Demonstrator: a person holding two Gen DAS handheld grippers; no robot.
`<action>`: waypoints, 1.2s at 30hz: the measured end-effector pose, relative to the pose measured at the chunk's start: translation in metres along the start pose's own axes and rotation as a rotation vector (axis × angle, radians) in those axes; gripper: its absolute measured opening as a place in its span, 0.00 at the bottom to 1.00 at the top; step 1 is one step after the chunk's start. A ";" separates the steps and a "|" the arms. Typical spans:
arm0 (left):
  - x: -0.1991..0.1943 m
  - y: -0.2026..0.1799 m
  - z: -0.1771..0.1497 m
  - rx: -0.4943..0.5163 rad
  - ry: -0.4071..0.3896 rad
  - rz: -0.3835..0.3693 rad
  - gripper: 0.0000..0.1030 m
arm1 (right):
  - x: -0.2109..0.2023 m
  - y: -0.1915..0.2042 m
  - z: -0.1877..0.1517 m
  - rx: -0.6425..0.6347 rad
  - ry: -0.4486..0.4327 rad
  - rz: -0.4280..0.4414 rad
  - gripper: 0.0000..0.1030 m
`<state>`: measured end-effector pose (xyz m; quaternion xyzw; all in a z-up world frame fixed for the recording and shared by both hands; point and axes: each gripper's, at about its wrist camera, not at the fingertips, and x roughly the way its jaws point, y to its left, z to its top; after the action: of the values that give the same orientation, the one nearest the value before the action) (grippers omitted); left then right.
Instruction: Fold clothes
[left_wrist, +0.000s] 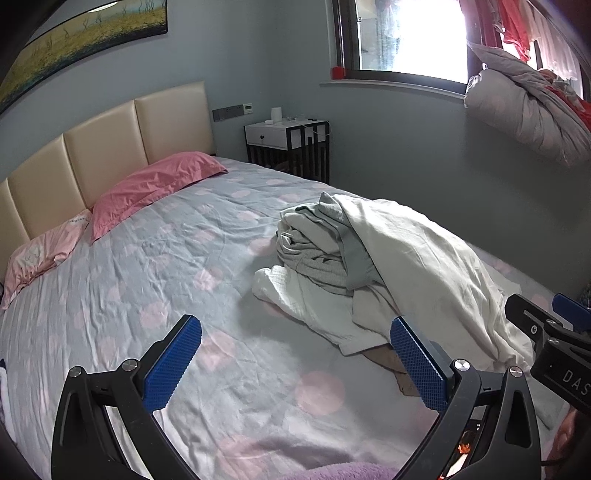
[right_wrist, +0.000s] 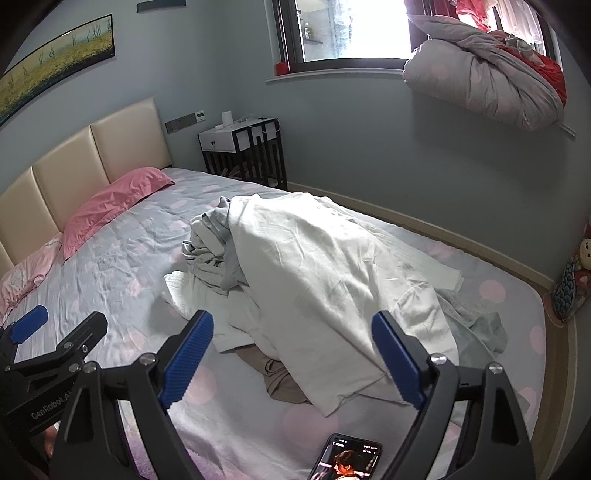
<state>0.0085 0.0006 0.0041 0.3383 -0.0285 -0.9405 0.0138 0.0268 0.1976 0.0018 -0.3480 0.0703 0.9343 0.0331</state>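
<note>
The left hand-held gripper (left_wrist: 295, 363) is hovering with its blue ribbed fingers spread wide and nothing between them, and I am holding it low over the grey bed sheet with pale pink dots (left_wrist: 147, 266), just short of the laundry. The right hand-held gripper (right_wrist: 291, 360) is also gaping empty, its fingers framing the near edge of the heap of unfolded clothes (right_wrist: 295, 266) that is lying in the middle of the bed. On top of that heap I am seeing a large creased off-white cotton garment (right_wrist: 332, 280) draped over crumpled grey knit pieces (right_wrist: 210, 262), with a brown fabric item (right_wrist: 280, 376) poking out underneath at the near side. Nothing is folded yet, so I am judging this as the very start, with a first pick ahead. The risk I am weighing is grabbing too deep: the layers are overlapping, and a pinch through the off-white sheet could be catching the brown piece or the bed sheet along with it, dragging the whole pile. A black smartphone with a lit screen (right_wrist: 347, 459) is lying on the bed near the right hand-held gripper, and pulling cloth toward me could be sweeping it off or burying it. The two tools are also close together, so reaching for the same hem could be knocking them into each other.
</note>
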 end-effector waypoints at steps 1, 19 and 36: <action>0.000 -0.001 0.000 0.004 0.002 -0.001 1.00 | 0.000 -0.001 0.000 0.002 0.001 -0.006 0.86; 0.002 -0.003 -0.003 0.026 0.015 0.005 1.00 | 0.007 0.008 -0.005 -0.045 0.042 0.011 0.82; 0.005 0.013 -0.012 0.010 0.042 0.027 1.00 | 0.011 0.014 -0.009 -0.057 0.059 0.012 0.74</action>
<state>0.0120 -0.0131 -0.0073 0.3578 -0.0376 -0.9327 0.0255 0.0228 0.1828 -0.0113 -0.3757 0.0465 0.9254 0.0154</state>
